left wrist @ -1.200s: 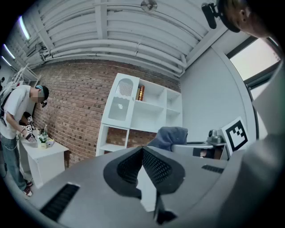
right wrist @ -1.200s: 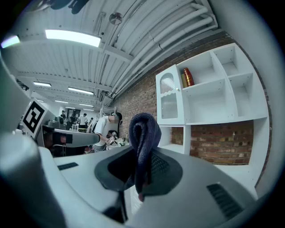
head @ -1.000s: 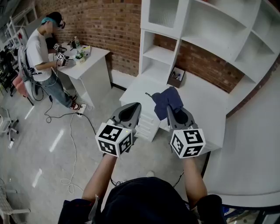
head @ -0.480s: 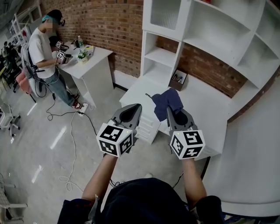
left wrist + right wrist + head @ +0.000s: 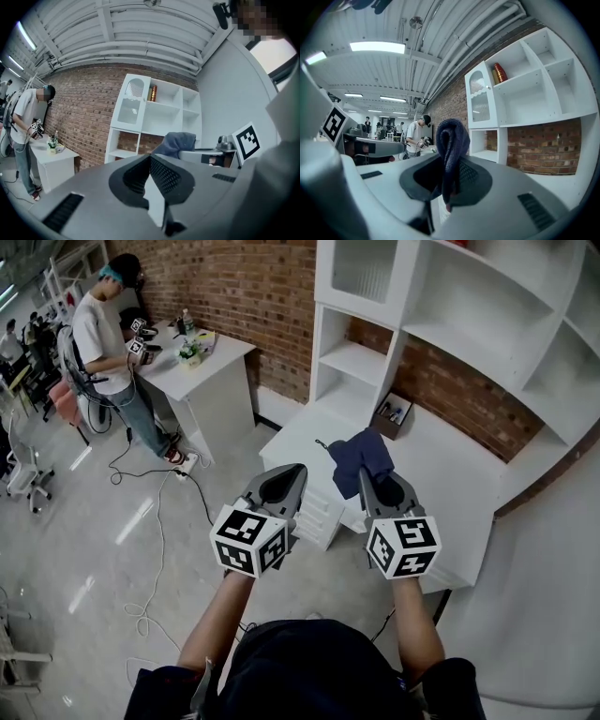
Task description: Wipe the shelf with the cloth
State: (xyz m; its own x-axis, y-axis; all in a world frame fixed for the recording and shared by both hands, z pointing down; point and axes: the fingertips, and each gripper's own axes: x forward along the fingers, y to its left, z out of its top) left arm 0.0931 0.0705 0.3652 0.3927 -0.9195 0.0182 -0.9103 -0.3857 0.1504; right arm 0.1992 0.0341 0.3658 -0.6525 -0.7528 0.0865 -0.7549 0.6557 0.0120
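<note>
Right claw (image 5: pixel 364 472) pinching the dark blue cloth (image 5: pixel 361 454), left claw (image 5: pixel 298 468) pressed together on nothing.

In the head view both are held side by side at frame centre, over the near edge of the white counter (image 5: pixel 441 460). The cloth stands bunched above the right claw's tips. The white shelf (image 5: pixel 450 306) fills the upper right, well apart from the cloth. A small dark box (image 5: pixel 394 413), perhaps holding pens, sits on the counter against the brick wall. A person (image 5: pixel 105 334) stands at another counter (image 5: pixel 211 357) in the upper left.
</note>
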